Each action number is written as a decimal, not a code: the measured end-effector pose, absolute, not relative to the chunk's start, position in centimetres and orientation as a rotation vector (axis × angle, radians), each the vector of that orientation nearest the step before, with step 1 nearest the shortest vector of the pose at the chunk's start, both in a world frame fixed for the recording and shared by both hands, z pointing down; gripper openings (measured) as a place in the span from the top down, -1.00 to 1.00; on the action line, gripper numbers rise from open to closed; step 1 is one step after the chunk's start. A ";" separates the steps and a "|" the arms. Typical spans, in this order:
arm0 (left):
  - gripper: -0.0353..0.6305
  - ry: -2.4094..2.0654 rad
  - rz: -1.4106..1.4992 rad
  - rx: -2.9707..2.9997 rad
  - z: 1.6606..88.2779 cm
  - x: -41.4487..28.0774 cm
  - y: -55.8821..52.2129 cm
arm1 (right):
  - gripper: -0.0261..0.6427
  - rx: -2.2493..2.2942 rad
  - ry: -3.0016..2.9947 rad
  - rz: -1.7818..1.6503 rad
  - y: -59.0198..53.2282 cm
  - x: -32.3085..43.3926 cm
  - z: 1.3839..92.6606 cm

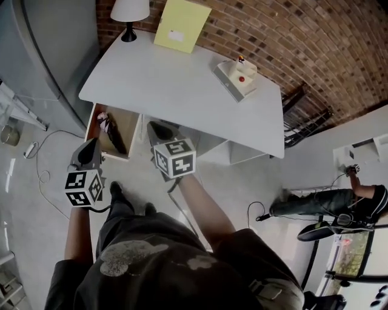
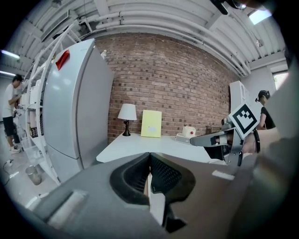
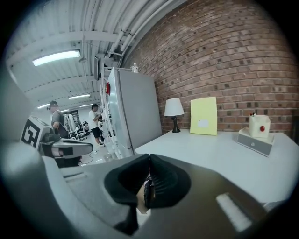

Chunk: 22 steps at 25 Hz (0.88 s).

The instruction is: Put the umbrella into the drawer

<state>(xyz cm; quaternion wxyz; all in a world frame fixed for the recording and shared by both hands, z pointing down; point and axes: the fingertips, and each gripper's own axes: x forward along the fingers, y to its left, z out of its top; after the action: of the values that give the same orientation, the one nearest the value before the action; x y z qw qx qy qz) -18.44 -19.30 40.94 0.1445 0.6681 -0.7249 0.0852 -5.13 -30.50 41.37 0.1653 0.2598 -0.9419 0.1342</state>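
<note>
Seen from above, a person stands at a white table [image 1: 182,85] set against a red brick wall. Under the table's left end, a shallow drawer with a wood-coloured inside [image 1: 92,128] stands pulled out. A dark folded umbrella [image 1: 115,138] lies slantwise in it, with a pale patterned bit at its far end. Nothing else shows in the drawer.

The left gripper [image 1: 91,145] hovers just in front of the drawer, and the right gripper [image 1: 159,129] is near the table's edge beside it. In each gripper's own view, the jaws are pressed together with nothing between them.

On the table stand a white-shaded lamp on a black base [image 1: 129,15], a yellow-green sheet leaning on the wall [image 1: 182,25], and a flat white box [image 1: 229,83] carrying a small white pot with a red dot [image 1: 242,70].

The umbrella looks safely placed, but the drawer is not shut. If it is pushed in, the askew umbrella could ride up and catch under the table's edge, jamming it. Closed jaws pushing off-centre could slip from the drawer front or skew it.
</note>
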 end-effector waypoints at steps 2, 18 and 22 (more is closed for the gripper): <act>0.86 -2.092 0.250 1.943 40.4 -17.0 -19.3 | 0.90 0.765 -2.682 0.376 -30.6 -3.1 40.9; 0.86 -1.953 0.296 2.056 40.7 -9.3 -16.4 | 0.91 0.972 -2.591 0.463 -28.0 7.3 42.6; 0.87 -1.909 0.287 2.082 40.6 -9.1 -14.9 | 0.91 1.003 -2.573 0.479 -26.2 7.7 42.4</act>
<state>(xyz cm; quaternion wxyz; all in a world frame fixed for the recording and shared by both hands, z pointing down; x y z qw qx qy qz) -9.07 -14.92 40.58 0.1505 0.7248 -0.6648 0.0998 7.66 -26.18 42.39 0.1688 0.3527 -0.9049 0.1684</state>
